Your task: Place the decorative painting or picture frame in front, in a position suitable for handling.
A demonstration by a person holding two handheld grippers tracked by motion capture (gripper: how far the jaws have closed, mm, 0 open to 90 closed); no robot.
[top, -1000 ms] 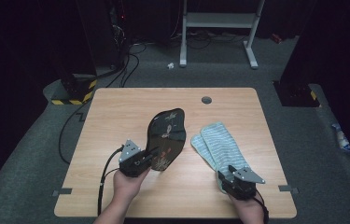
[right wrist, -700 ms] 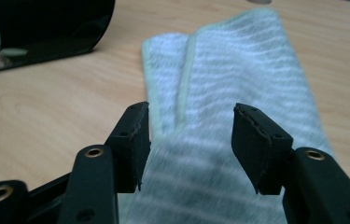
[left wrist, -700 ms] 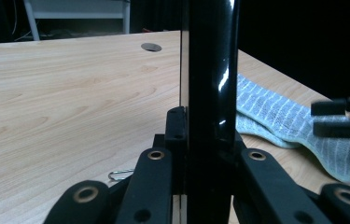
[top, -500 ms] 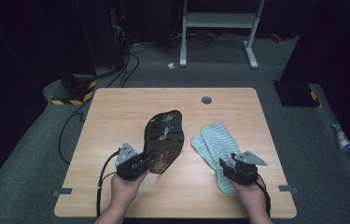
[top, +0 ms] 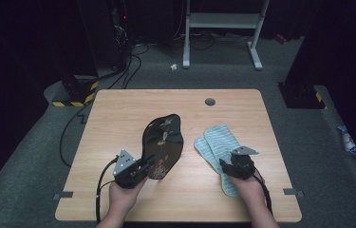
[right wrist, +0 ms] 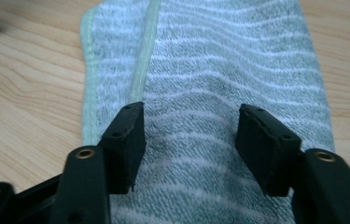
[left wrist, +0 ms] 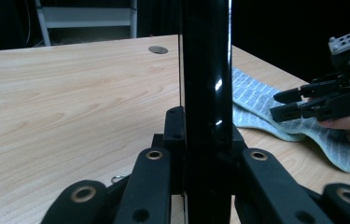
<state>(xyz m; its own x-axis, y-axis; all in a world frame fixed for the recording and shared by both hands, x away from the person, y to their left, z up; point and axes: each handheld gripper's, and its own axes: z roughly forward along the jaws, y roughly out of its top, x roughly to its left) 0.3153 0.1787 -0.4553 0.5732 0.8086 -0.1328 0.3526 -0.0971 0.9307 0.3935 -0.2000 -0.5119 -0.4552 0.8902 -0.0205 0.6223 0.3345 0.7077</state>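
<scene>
A glossy black tray with a flower pattern (top: 163, 142) stands tilted up on its edge near the table's middle. My left gripper (top: 148, 164) is shut on its near rim; in the left gripper view the rim (left wrist: 205, 84) rises straight up between the jaws. A grey-green striped towel (top: 216, 140) lies flat to the tray's right. My right gripper (top: 224, 165) hovers over the towel's near half, open. Its jaws have just been closing a little, and nothing is pinched between them (right wrist: 189, 140); the towel (right wrist: 219, 60) lies beneath. The left gripper view also shows the right gripper (left wrist: 287, 105) over the towel (left wrist: 256, 95).
The wooden table (top: 118, 118) has a round cable hole (top: 210, 101) near its far edge. Beyond the table stand a white metal frame (top: 223, 28) and cables on the dark floor (top: 118, 71). A yellow-black striped block (top: 73, 97) sits by the far left corner.
My right gripper has moved away from the person along the towel, from its near end toward its middle. The left gripper and the tray have stayed put.
</scene>
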